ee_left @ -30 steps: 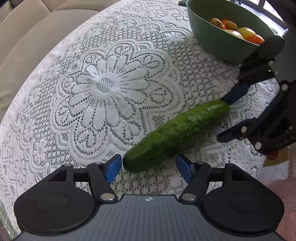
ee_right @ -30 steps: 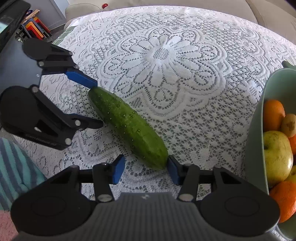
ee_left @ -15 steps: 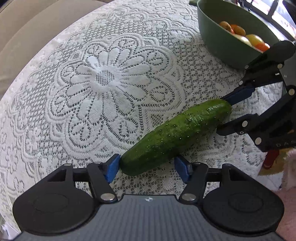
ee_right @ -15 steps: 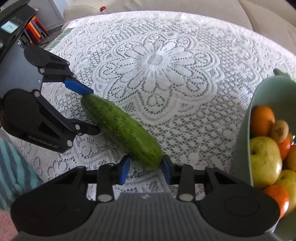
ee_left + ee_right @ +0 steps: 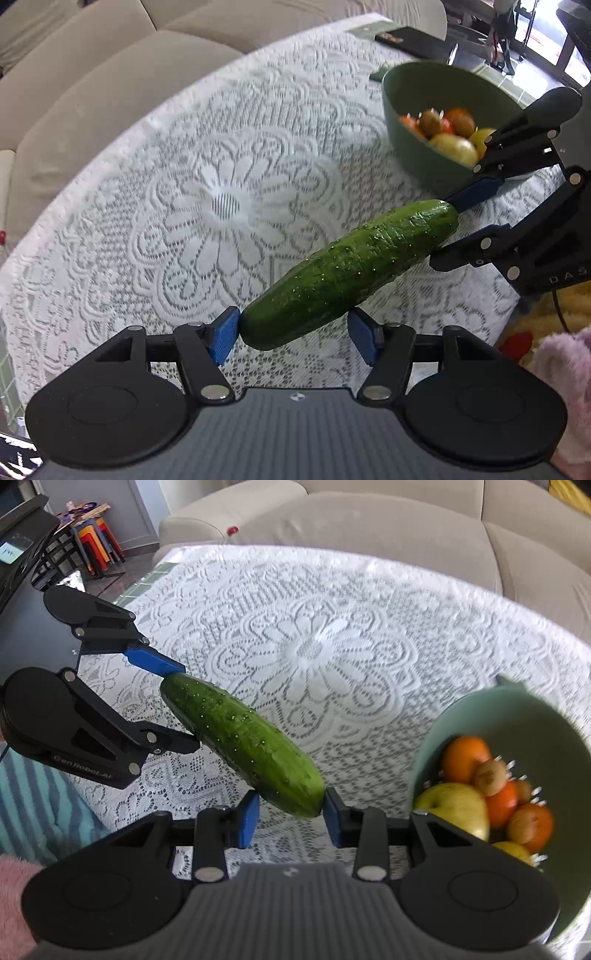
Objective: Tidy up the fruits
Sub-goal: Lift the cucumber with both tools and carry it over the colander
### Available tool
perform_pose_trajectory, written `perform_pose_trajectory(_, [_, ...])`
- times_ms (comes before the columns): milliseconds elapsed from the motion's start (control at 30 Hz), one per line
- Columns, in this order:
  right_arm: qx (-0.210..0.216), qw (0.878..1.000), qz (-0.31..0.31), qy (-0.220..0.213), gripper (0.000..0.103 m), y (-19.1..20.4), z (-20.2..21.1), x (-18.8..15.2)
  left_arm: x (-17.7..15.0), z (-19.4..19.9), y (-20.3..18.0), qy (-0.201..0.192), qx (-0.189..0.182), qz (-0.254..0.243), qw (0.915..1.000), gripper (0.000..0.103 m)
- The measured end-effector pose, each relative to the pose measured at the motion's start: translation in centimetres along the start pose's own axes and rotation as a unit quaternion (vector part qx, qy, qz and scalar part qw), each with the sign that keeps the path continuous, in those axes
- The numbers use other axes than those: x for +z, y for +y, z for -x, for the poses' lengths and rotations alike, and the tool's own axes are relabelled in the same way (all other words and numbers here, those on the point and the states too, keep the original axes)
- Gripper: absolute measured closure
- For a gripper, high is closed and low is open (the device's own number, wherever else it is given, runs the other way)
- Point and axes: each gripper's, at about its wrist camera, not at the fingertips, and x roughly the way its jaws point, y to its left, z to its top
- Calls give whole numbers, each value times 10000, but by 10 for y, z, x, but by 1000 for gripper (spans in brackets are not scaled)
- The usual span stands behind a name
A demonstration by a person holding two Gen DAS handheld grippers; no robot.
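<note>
A long green cucumber [image 5: 351, 273] hangs above the lace tablecloth, held by its two ends. My left gripper [image 5: 293, 334] is shut on its near end in the left wrist view. My right gripper [image 5: 290, 812] is shut on its other end [image 5: 295, 794]. Each gripper shows in the other's view, the right gripper [image 5: 448, 229] at right and the left gripper [image 5: 186, 707] at left. A green bowl [image 5: 413, 155] with oranges, kiwis and apples [image 5: 458, 805] stands to the right of the cucumber.
The lace tablecloth [image 5: 221, 206] covers a round table. A beige sofa [image 5: 369, 520] runs behind it. A dark book [image 5: 402, 38] lies at the far table edge. Stacked stools [image 5: 96, 542] stand beyond the table at left. A pink and striped fabric [image 5: 44, 812] lies below.
Both grippers have closed on the cucumber's ends and lifted it off the tablecloth. The views have risen and tilted, so the sofa and the bowl show more.
</note>
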Motion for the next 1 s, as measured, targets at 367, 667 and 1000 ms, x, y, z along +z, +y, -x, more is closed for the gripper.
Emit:
perform_pose_trajectory(367, [-440,9970,544,-340,68,-38,59,-3,49,26,-50,-441,225,316,9983,30])
perform_pose_trajectory(667, [-692,9962,488,-226,68,-82,73,-20,86,8,-88,-399,145,294,9987,30])
perform_pose_trajectory(1000, [-983,9937,530,-10,67,-113,54,-23,116,-8,-101,-271,9,414,9988,30])
